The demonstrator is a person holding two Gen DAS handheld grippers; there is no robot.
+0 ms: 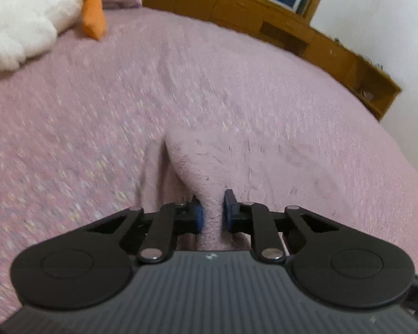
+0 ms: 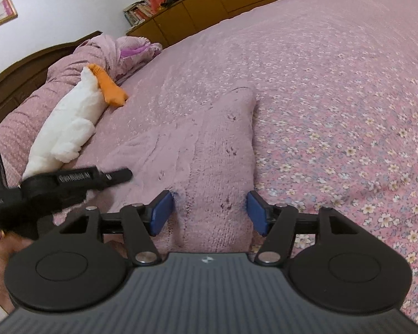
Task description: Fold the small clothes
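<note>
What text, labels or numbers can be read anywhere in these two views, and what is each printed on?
Nothing reads cleanly.
White lettering on the left gripper, along its arm in the right wrist view: blurred, unreadable.
White characters on its black body at the left edge of that view: cut off and blurred, unreadable.
Book spines by the wooden cabinet: too small.
Small logo mark on the right gripper housing: a symbol, no words.
Left wrist view: no text.

The garment (image 2: 209,150) is fuzzy mauve knit, rough and matt. The bed (image 2: 334,97) wears a thin floral cloth; at its ten o'clock lies a fluffy white plush toy (image 2: 69,122). The right gripper (image 2: 209,211) is matt black plastic with blue rubbery pads (image 2: 161,211).
</note>
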